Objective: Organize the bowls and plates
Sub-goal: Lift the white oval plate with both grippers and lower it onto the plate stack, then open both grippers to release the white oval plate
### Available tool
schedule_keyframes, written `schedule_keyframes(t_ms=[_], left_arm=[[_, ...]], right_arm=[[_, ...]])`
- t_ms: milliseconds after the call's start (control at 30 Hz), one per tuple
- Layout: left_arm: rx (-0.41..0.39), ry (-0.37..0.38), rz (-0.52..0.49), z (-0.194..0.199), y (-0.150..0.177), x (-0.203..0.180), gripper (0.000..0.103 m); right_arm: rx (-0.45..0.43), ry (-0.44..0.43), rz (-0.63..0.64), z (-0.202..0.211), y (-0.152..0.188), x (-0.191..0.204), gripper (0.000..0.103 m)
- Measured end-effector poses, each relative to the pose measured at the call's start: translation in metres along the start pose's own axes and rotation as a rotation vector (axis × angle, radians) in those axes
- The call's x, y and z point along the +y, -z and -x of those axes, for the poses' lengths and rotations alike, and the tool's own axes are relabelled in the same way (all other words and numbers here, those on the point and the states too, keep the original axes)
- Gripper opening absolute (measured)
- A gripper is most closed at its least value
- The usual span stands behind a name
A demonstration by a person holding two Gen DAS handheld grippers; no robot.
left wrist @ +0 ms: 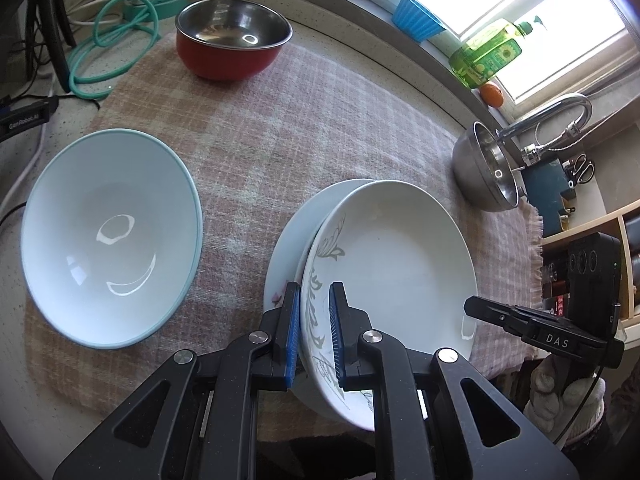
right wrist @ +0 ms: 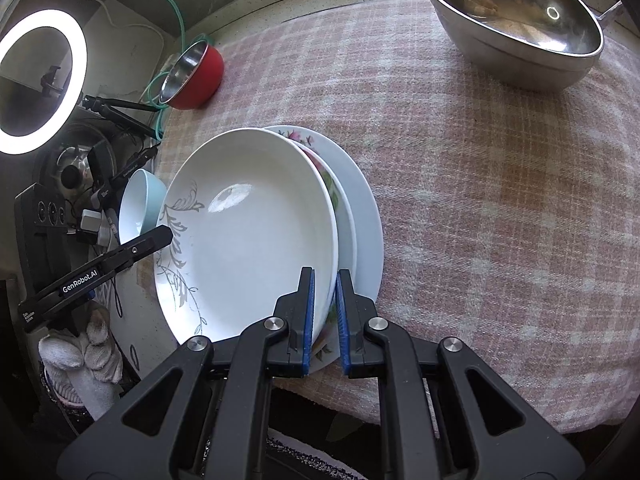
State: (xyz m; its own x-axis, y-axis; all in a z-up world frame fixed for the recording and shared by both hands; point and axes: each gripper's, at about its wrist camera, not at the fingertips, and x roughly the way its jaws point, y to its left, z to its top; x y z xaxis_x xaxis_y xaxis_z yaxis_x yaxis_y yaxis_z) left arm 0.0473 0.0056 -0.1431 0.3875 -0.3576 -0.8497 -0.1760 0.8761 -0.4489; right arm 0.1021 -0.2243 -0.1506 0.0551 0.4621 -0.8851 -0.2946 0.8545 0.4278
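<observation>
A white deep plate with a grey leaf pattern sits tilted on top of a floral plate and a pale blue flat plate on the checked cloth. My left gripper is shut on the leaf plate's near-left rim. My right gripper is shut on its opposite rim, with the floral plate just beneath. A pale blue bowl stands to the left, a red bowl at the back and a steel bowl at the right.
A faucet, an oil bottle and an orange line the window side. A teal hose and cables lie back left. A lit ring light stands beyond the counter's left end. Gloved hands hold both grippers.
</observation>
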Motion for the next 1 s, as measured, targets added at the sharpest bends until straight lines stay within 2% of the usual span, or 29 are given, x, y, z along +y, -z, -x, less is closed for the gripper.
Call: schedule_keyframes(t_ms=[700, 900, 1000], left_arm=[[0.009, -0.006, 0.004, -0.0030, 0.0003, -0.0006, 0.012], [0.010, -0.009, 0.001, -0.0036, 0.0008, -0.0029, 0.012], [0.014, -0.003, 0.004, -0.0038, 0.0007, -0.0033, 0.012]], right_arm=[[-0.006, 0.028, 0.024, -0.0010, -0.0014, 0.0052, 0.014], [-0.008, 0.024, 0.037, -0.0013, -0.0019, 0.0080, 0.023], [-0.015, 0.023, 0.047, -0.0003, -0.0020, 0.0101, 0.034]])
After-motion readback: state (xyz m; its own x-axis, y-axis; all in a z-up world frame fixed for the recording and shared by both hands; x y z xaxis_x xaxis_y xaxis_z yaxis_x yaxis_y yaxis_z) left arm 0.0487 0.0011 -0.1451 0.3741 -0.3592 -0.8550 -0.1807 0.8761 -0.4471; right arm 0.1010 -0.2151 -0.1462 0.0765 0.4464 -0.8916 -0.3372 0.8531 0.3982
